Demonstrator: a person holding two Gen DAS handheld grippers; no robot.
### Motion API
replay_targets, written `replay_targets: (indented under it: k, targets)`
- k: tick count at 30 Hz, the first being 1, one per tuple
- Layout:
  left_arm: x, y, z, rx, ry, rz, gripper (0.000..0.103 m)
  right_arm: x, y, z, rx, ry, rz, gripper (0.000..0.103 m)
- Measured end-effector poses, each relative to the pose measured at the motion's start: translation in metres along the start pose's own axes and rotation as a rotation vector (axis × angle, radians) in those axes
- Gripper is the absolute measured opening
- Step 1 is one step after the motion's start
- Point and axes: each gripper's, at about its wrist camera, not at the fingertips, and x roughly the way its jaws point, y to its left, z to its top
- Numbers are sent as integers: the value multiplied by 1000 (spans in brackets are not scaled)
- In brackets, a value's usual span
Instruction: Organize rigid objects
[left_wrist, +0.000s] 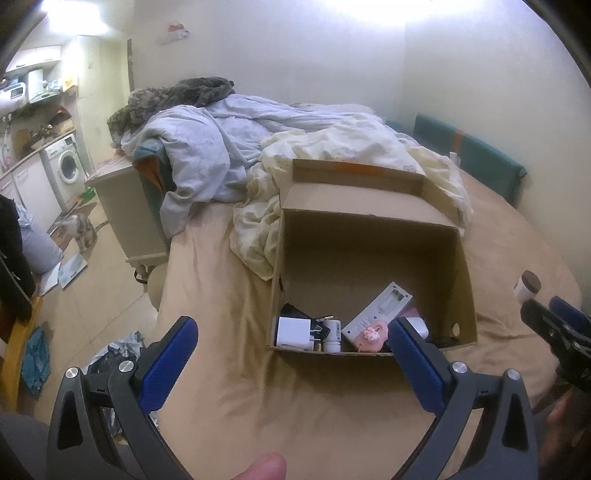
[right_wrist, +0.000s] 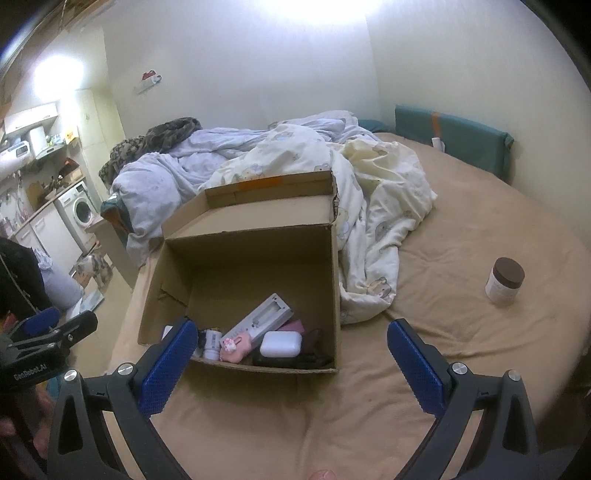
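Open cardboard box on bed, small items piled inside; brown-lidded jar upright at 3 o'clock. Left tongs and right tongs both spread wide, empty, touching nothing.

In the cardboard box, the near wall hides the lower parts of the small things. In the left wrist view the frame's right edge cuts the right gripper, beside the box, so its opening is unclear.

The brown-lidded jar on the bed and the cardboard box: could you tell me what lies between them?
In the right wrist view, bare tan bedsheet separates the jar from the box, with the cream duvet's edge beside the box.
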Motion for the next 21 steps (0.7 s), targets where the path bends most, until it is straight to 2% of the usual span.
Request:
replay_targets:
  k: [21]
  targets:
    - [-1, -1, -3, 0, -3, 4, 102, 0, 2, -1, -9, 1, -3, 103]
